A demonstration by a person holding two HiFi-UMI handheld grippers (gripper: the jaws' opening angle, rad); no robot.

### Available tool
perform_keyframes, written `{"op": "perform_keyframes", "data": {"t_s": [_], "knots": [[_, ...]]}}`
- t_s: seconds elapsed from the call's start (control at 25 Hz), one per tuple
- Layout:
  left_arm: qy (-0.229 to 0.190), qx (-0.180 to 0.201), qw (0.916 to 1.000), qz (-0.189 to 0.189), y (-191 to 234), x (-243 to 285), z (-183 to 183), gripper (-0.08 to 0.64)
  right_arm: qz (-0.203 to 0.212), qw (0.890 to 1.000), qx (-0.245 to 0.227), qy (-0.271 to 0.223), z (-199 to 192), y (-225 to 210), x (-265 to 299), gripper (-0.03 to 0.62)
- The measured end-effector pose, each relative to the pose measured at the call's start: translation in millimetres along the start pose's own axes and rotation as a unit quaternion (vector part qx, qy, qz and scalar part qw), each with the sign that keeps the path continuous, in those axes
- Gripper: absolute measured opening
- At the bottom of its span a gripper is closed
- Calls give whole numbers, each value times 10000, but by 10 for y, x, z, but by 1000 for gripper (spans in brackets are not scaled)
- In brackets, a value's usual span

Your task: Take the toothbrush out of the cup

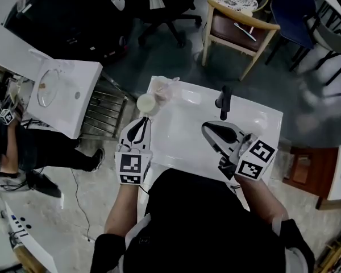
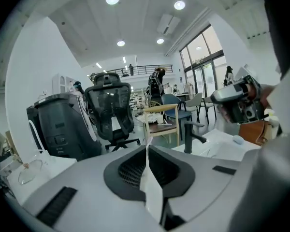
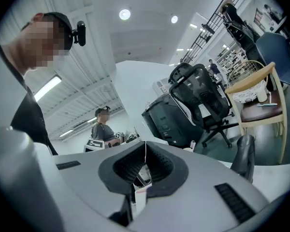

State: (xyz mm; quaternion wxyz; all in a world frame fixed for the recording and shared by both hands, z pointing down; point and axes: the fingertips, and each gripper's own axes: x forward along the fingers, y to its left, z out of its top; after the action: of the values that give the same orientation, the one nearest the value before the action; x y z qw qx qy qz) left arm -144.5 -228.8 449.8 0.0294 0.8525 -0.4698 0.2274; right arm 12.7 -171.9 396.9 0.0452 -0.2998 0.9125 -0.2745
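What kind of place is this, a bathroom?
Probably a big workshop or test hall, not a real bathroom: a white sink and a second sink stand on bare floor, with an office chair and a wooden chair nearby.

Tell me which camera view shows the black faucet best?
The left gripper view: the black faucet stands in side profile, column and spout both clear. The head view shows the faucet only from above, foreshortened. The right gripper view catches just a close, blurred part of it at the right.

Left gripper [image 1: 141,124] and right gripper [image 1: 211,131] extend forward (jaws together, apparently empty), forearms bent.
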Motion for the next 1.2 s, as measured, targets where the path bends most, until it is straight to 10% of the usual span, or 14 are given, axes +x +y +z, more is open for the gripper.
{"op": "perform_keyframes", "data": {"t_s": [0.4, 1.2], "knots": [[-1036, -675, 9915, -408, -115, -81, 788, 23, 48, 9992, -383, -119, 52, -37, 479, 29], [-783, -1077, 9855, -1048, 965, 490, 235, 21, -1634, 9862, -261, -55, -488, -1239, 1859, 96]]}}
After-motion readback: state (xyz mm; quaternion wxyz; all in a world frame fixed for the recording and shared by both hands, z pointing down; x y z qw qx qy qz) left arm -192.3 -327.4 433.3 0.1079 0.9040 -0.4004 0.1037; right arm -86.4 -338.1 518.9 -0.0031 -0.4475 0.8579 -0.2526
